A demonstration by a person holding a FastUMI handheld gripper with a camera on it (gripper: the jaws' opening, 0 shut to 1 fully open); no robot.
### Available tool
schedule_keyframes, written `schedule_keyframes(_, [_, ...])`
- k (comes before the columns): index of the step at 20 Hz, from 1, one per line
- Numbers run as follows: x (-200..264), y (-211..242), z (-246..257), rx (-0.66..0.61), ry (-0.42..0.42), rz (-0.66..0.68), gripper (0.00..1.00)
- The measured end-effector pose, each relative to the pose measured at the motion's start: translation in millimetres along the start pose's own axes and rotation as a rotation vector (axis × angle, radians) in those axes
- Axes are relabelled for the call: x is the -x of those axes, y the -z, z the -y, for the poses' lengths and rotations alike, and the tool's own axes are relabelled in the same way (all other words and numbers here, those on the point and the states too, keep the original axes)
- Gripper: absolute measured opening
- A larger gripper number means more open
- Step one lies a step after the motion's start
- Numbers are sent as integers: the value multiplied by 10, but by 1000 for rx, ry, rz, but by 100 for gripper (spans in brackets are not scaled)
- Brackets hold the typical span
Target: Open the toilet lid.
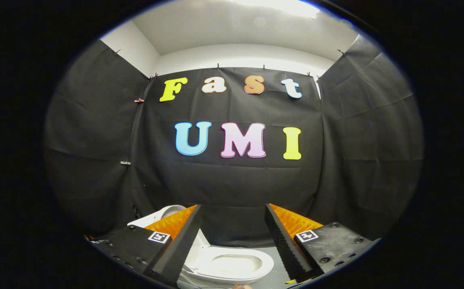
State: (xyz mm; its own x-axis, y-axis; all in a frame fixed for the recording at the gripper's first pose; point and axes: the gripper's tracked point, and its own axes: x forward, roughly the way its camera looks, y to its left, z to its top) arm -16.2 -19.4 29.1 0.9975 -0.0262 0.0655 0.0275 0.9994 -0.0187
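Hovering claw [232, 224] spread wide, empty, above toilet [232, 265] w/ lid [163, 212] already up

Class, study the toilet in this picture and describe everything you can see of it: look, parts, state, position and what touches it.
The toilet is white and glossy, like ceramic or hard plastic. Its oval seat ring lies flat, and the bowl's hollow shows through it. The lid stands raised at the back left, partly hidden behind the left finger. The toilet sits low on a grey floor before the black cloth wall, below and between the fingers of the open gripper. Neither finger appears to touch it.
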Motion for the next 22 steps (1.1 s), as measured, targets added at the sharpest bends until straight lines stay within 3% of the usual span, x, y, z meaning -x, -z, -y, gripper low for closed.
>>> schedule_keyframes(22, [96, -93, -123, -5, -52, 20, 97])
